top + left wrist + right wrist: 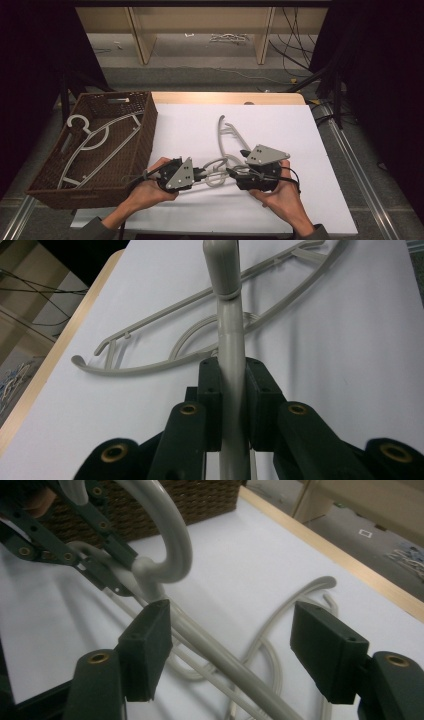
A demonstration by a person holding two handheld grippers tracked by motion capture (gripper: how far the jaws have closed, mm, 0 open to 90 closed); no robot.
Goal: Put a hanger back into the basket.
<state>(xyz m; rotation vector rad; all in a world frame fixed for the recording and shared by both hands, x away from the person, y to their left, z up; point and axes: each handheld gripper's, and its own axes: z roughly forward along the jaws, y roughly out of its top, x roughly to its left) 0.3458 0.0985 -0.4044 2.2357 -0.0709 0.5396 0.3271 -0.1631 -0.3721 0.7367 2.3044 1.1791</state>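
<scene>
A: Two grey hangers: one in the wicker basket at left, one on the white table. Dim room, cables on the floor behind.

B: Table hanger: arms run away from the person, hook near. Left gripper clamps the hook stem; right gripper stands wide apart, gripping nothing.

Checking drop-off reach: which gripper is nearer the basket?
Left. The left gripper, shut on the hanger, sits right beside the basket; the right gripper is farther out.

A lab (loose floor cables, dark curtains).
</scene>
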